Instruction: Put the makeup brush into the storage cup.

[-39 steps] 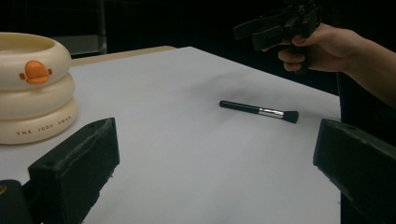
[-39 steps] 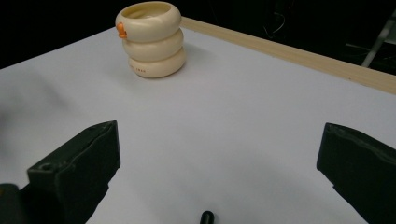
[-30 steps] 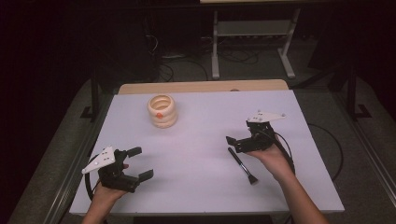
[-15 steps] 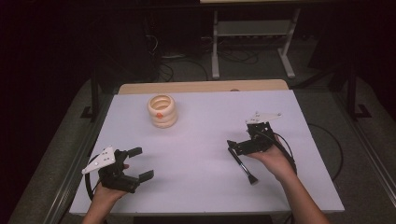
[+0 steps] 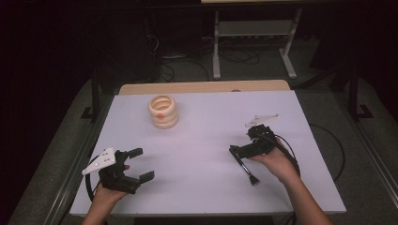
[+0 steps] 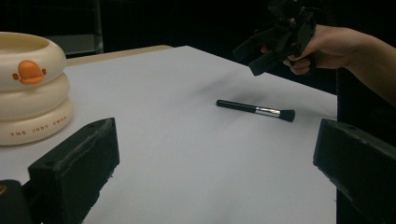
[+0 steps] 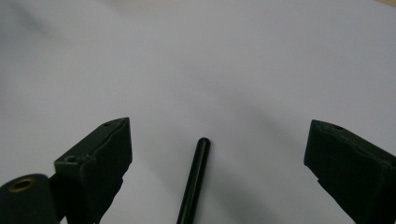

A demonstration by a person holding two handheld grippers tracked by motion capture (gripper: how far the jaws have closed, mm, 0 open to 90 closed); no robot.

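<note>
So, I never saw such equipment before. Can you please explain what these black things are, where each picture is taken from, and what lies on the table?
No robot here: a person holds a hand-held gripping tool in each hand. The high view looks down on the white table, with the left tool at the left and the right tool at the right. Each of the other two views comes from a camera riding on one tool, looking along its two black jaws. A cream stack of rings with an orange duck mark stands on the table, and a black makeup brush lies flat. Both tools are open and hold nothing. The right tool's jaws have just been closing slightly, with the brush handle lying between them, untouched.
</note>
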